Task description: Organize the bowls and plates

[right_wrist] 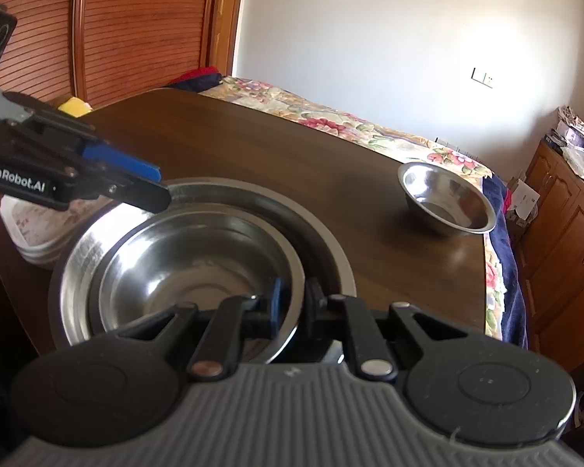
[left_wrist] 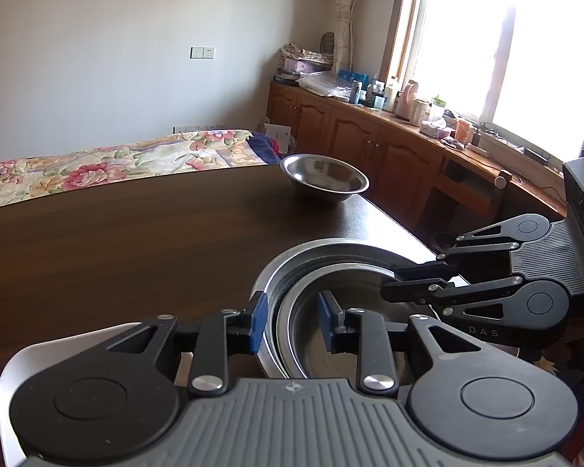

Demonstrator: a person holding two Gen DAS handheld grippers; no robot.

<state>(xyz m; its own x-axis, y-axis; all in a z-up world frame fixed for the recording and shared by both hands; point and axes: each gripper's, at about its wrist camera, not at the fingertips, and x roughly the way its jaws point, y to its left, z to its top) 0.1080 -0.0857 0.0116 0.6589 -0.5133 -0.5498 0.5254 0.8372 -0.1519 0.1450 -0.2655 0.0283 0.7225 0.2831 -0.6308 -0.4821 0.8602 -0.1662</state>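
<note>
On the dark wooden table, a round steel bowl sits nested inside a wider steel bowl. The right hand-held gripper is clamped on the nested bowl's rim. The left hand-held gripper, fingers apart, straddles both rims. A small steel bowl stands well beyond the stack, by the table's far edge.

The near part of the nested steel bowls is hidden behind the right gripper, whose body is cut off by the lower edge, while a white container beyond the left gripper's fingers is largely covered.
</note>
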